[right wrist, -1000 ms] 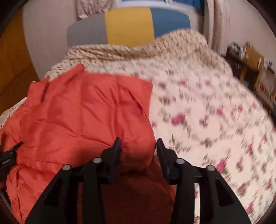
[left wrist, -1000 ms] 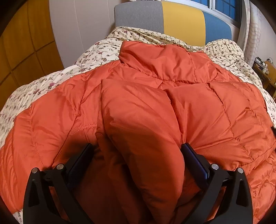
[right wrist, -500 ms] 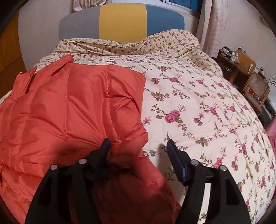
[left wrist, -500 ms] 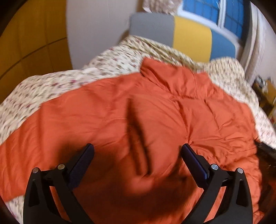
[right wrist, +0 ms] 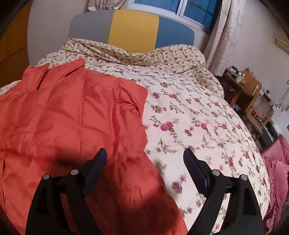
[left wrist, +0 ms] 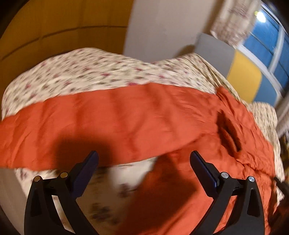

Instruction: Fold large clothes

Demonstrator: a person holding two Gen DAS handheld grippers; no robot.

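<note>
Bed (right wrist: 189, 115) with floral quilt fills both views; grey/yellow/blue headboard (right wrist: 133, 30) at far end, window (right wrist: 180, 9) above it. Small wooden bedside table (right wrist: 242, 86) to the right of the bed, pink bedding (right wrist: 278, 168) at the right edge.

Orange puffer jacket (right wrist: 72, 115) lies flat on the quilt, on the left part of the bed in the right wrist view, collar toward the headboard. In the left wrist view the jacket (left wrist: 126, 123) is motion-blurred: one long orange band runs across the frame, likely a sleeve, can't confirm.

Right gripper (right wrist: 144, 159): jaws spread wide and opening. Jacket's near edge lies below and between them, pads not pressing it; left finger sits over fabric, right finger over bare quilt.

Left gripper (left wrist: 143, 160): jaws spread wide, nothing pinched; quilt and the jacket's edge show through the gap.
</note>
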